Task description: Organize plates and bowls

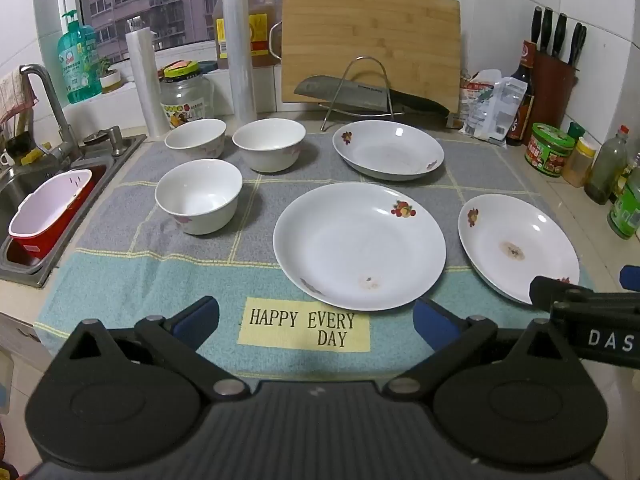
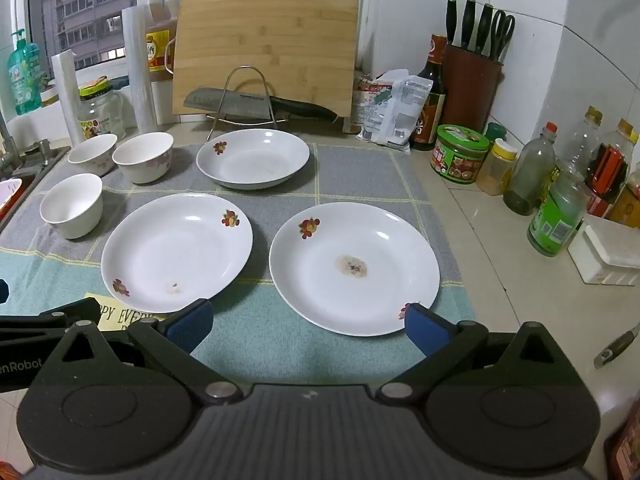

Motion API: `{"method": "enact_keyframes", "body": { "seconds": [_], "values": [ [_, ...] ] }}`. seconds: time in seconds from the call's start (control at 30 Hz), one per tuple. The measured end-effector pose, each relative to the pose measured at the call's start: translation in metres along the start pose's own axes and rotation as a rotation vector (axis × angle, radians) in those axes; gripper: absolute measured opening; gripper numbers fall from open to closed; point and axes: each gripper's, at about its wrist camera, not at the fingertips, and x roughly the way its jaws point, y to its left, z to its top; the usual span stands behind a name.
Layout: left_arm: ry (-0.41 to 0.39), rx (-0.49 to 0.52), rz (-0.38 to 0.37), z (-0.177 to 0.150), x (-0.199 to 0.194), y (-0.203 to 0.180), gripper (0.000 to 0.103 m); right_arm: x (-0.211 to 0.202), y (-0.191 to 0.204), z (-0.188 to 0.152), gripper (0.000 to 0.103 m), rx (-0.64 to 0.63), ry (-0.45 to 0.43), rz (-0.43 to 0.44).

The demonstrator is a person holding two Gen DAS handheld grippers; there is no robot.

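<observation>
Three plates lie right and three bowls left on a cloth. Left gripper and right gripper hover near, both spread wide and empty.

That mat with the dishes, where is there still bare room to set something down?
Free: the mat's near strip in front of the two front plates, and its far right corner beside the back plate. Crowded: the left side, with three bowls.

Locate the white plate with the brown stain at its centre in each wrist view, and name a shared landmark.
Left wrist: the white plate with the brown stain at its centre lies at the right edge, partly behind the right gripper.
Right wrist: centre, just ahead of the open jaws.
Shared landmark: the bamboo cutting board upright at the back.
</observation>
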Motion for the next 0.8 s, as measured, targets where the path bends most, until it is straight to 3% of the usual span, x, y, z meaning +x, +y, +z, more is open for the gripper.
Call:
{"method": "enact_keyframes", "body": {
  "seconds": [0.8],
  "values": [
    [-0.005,0.019,-0.002,0.002,0.004,0.003,0.102,0.001,0.005,0.002,0.103,-0.001,0.003,-0.016]
  ]
}}
